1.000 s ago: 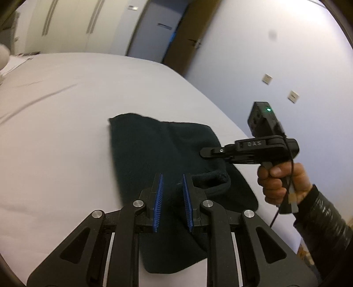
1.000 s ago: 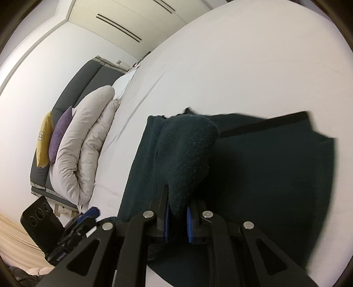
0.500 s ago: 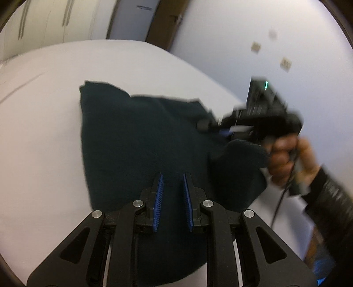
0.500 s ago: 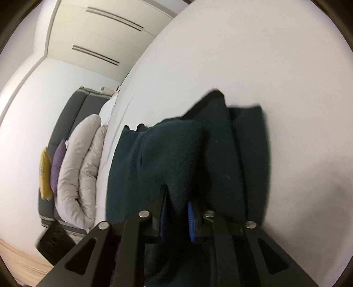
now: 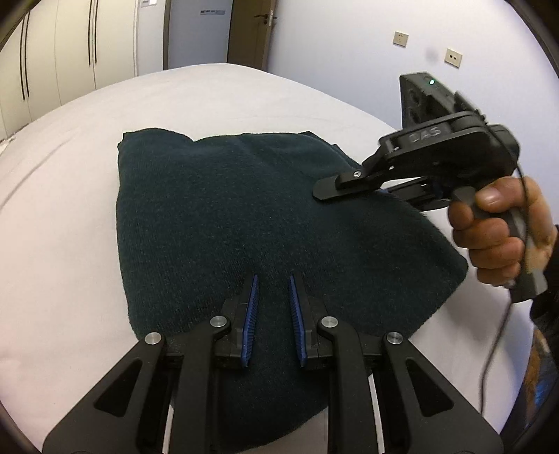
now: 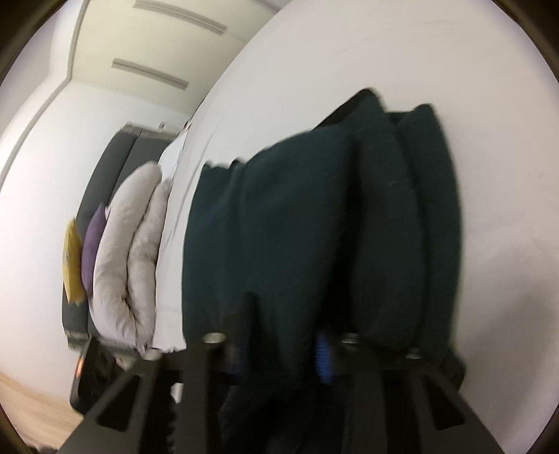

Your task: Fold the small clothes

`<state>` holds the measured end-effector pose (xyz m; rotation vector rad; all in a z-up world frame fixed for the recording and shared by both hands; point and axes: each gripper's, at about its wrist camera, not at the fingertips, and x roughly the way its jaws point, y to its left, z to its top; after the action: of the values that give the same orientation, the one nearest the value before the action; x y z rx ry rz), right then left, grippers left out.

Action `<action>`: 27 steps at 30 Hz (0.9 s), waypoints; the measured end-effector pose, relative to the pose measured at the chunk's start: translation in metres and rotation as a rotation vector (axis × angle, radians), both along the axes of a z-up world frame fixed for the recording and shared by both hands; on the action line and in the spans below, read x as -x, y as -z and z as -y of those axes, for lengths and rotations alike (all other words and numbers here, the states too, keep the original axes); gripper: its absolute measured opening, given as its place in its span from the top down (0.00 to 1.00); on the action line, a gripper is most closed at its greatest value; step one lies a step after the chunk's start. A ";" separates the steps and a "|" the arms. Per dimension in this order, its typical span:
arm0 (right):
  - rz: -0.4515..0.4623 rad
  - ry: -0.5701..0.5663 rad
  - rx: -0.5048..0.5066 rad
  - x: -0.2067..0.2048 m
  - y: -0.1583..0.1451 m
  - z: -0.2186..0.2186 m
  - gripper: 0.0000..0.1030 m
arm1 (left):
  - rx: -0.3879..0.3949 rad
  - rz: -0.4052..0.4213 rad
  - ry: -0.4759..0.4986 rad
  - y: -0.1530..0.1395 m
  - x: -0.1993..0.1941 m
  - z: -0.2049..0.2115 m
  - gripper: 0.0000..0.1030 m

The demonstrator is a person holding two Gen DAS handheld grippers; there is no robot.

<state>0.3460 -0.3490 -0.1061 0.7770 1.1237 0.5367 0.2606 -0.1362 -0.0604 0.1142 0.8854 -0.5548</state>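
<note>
A dark green knitted garment (image 5: 227, 216) lies folded on the white bed (image 5: 70, 209). My left gripper (image 5: 272, 277) hovers low over its near edge. Its blue pads (image 5: 252, 314) stand a narrow gap apart with nothing pinched between them. My right gripper (image 5: 335, 188), held by a hand (image 5: 496, 223), reaches in from the right over the garment's far right edge. In the blurred right wrist view a thick fold of the garment (image 6: 297, 227) fills the gap of the right gripper (image 6: 284, 324), whose jaws are closing on it.
A rolled pale duvet (image 6: 129, 251) with a yellow cushion (image 6: 71, 258) and a purple cushion (image 6: 92, 241) leans on a dark headboard (image 6: 115, 164). Wardrobes (image 5: 70, 52) and a door (image 5: 248, 31) stand beyond the bed. The bed's edge runs close on the right.
The right gripper has carried the garment's flap across and down, so the cloth now lies in stacked folds. My left gripper has sunk closer to the garment.
</note>
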 end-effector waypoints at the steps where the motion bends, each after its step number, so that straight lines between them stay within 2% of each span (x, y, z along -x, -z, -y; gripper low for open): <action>1: 0.004 0.006 0.005 -0.003 0.001 0.001 0.81 | 0.008 -0.006 -0.004 -0.001 -0.001 0.003 0.83; 6: 0.087 -0.002 0.138 -0.008 -0.020 -0.009 0.84 | 0.037 -0.027 -0.016 -0.008 -0.006 0.008 0.83; 10: 0.181 0.008 0.140 -0.008 -0.052 0.001 0.84 | 0.080 -0.020 -0.003 -0.019 -0.010 0.013 0.83; 13: 0.217 0.027 0.128 -0.001 -0.060 0.016 0.84 | 0.076 -0.011 0.025 -0.018 -0.010 0.021 0.83; 15: 0.197 0.064 0.117 0.008 -0.046 0.033 0.85 | 0.065 -0.018 0.048 -0.011 -0.009 0.026 0.83; 18: 0.120 0.138 0.075 0.020 -0.008 0.061 0.85 | 0.046 -0.021 0.075 -0.002 -0.006 0.031 0.83; 21: 0.124 0.200 -0.006 0.034 0.014 0.077 0.86 | 0.031 -0.014 0.088 0.001 -0.004 0.034 0.83; 26: 0.114 0.240 -0.017 0.031 0.018 0.076 0.84 | 0.018 0.002 0.082 -0.003 -0.011 0.029 0.83; 27: 0.092 0.244 -0.023 0.032 0.016 0.075 0.78 | 0.011 -0.006 0.076 -0.002 -0.013 0.029 0.83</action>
<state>0.3145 -0.4241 -0.1218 0.8864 0.9236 0.3766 0.2732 -0.1650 -0.0586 0.1366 0.8868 -0.6314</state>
